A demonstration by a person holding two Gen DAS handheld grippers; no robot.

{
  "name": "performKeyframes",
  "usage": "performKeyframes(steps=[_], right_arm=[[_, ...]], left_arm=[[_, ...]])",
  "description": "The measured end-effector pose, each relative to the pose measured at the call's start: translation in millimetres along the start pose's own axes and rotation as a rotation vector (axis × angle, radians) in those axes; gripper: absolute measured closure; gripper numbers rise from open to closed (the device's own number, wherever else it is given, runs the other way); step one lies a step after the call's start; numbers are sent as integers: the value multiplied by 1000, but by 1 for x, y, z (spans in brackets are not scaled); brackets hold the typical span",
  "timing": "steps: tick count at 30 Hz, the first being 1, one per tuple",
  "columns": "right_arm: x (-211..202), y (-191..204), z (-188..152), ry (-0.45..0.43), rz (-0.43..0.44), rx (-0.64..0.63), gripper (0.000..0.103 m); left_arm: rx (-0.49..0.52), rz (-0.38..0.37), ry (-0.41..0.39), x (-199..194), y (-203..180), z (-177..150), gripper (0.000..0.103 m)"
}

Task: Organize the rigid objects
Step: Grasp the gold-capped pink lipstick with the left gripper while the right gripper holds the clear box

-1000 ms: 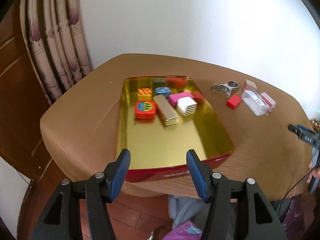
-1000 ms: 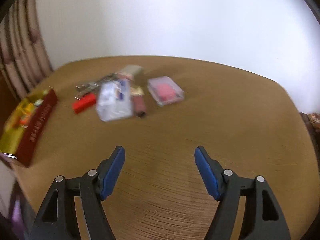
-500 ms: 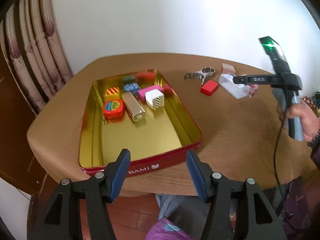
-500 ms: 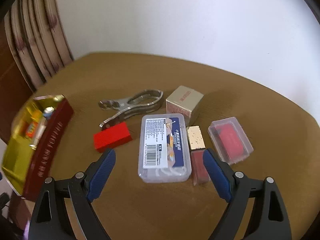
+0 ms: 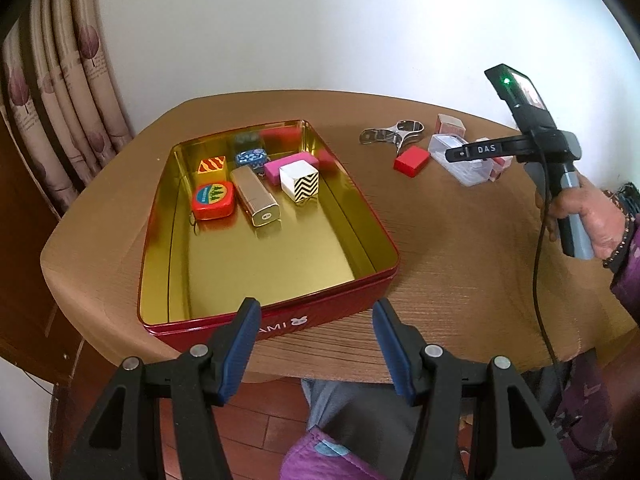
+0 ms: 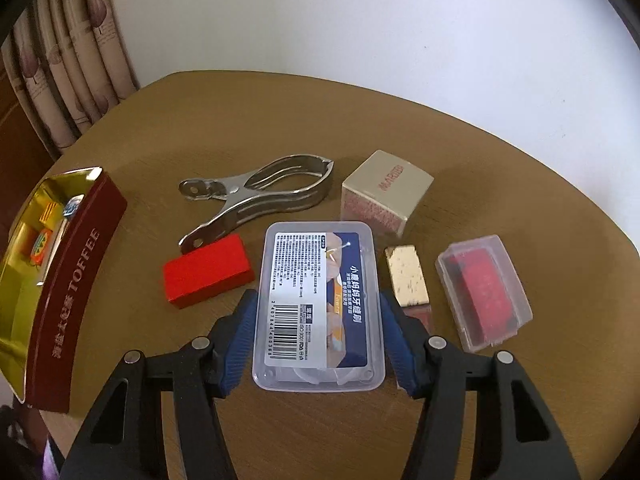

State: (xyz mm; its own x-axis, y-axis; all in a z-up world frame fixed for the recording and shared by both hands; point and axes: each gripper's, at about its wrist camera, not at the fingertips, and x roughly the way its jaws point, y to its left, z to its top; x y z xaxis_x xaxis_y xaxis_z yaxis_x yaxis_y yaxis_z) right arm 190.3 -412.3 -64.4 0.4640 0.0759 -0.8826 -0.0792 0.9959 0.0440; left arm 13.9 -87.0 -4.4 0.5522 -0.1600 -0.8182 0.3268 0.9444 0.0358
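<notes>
My right gripper (image 6: 318, 334) is spread around the clear plastic case (image 6: 318, 308), one pad at each long side, close to the walls; can't tell if they touch yet. I'd say straddling the narrow width is deliberate: flat rigid walls, short span, a clean squeeze. Not clamped as far as I can see.

Around the case, right wrist view: red block (image 6: 208, 274) at 9 o'clock, steel clip (image 6: 256, 200) at 11, beige box (image 6: 384, 194) at 1, gold bar (image 6: 406, 274) just beside at 3, small red-filled case (image 6: 484, 290) further out at 3. The gold bar sits tight against my right pad, so there's a risk of nudging it on close.

My left gripper (image 5: 316, 344) is spread, holding nothing, hovering off the near edge of the toffee tin (image 5: 372, 216). Tin already holds a tape measure (image 5: 212, 200), gold bar case (image 5: 256, 196), zigzag cube (image 5: 300, 182) and others packed at its far end, 12 o'clock; the near half is bare, likely the drop zone.

Bench (image 5: 460, 240) is brown woodgrain with rounded corners. White wall behind, patterned curtain (image 5: 68, 80) at 10 o'clock, wooden floor below.
</notes>
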Motion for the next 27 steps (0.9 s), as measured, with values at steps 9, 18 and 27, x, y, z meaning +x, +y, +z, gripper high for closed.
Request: performKeyframes(steps=[9, 18, 27], right_arm=[[-89, -51, -94, -72, -48, 144, 47], [-111, -142, -153, -50, -173, 297, 47], [-108, -150, -166, -111, -148, 312, 46]], left_arm=[[-4, -48, 7, 0, -2, -1, 43], [77, -197, 10, -3, -64, 42, 43], [32, -308, 130, 69, -154, 139, 43]])
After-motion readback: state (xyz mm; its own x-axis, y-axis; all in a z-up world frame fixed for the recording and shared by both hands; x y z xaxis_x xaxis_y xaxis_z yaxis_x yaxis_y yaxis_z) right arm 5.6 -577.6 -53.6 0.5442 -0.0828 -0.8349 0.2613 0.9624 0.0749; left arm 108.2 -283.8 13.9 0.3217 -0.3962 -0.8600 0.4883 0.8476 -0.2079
